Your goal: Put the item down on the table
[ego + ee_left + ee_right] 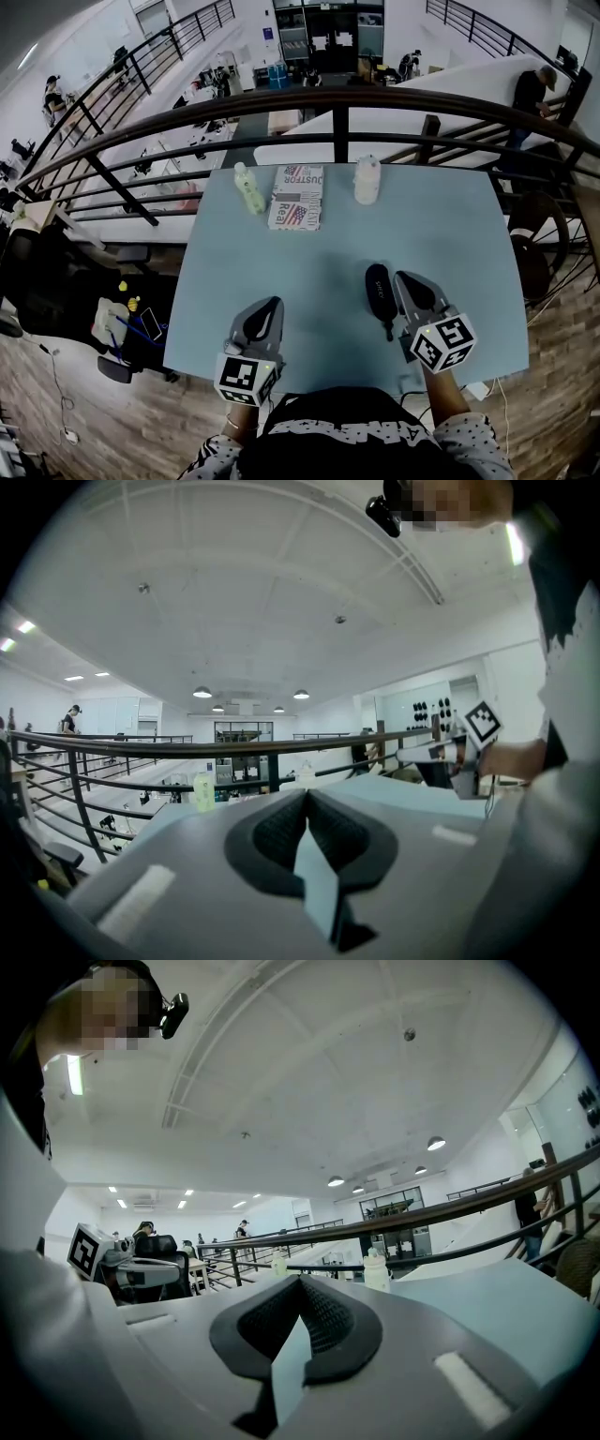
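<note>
A black oblong item lies flat on the light blue table, near its front right. My right gripper rests just to the right of it, jaws shut and empty. The right gripper view shows its pads pressed together with nothing between them. My left gripper sits near the front edge, left of centre, also shut and empty. Its pads meet in the left gripper view. Each gripper shows in the other's view, the right gripper and the left gripper.
At the table's far side stand a pale green bottle, a folded newspaper and a white bottle. A dark metal railing runs just behind the table, with a drop to a lower floor beyond. A person stands far right.
</note>
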Tool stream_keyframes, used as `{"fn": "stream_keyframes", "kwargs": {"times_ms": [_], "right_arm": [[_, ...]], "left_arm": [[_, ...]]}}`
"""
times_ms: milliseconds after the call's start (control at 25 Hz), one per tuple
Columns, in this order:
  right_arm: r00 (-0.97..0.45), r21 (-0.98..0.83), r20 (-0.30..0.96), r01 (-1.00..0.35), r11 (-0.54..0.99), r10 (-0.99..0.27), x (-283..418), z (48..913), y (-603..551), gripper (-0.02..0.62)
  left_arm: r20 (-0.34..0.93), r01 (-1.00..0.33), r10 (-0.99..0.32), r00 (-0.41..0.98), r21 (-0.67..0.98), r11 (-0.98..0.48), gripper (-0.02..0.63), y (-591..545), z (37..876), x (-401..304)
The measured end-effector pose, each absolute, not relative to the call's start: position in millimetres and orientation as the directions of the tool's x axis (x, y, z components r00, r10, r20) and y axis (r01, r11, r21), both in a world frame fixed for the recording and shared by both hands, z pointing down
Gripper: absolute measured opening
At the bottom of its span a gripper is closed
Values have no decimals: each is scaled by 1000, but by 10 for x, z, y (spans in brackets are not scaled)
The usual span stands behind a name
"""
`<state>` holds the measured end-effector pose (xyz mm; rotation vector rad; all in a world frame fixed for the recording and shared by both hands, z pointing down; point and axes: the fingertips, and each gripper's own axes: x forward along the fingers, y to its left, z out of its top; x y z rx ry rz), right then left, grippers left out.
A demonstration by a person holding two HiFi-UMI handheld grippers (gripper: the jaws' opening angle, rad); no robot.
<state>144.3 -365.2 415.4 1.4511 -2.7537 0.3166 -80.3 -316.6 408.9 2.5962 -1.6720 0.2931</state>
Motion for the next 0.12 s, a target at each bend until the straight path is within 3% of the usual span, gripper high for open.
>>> {"fn": "stream_keyframes", "kwargs": {"times_ms": [120], "right_arm": [[-570,-172,108,-818,549,-815,1431,4149,-3644,-2]], "left_arm": [[179,-905,-897,404,-69,-421,0,-3162,4075,-811]]}}
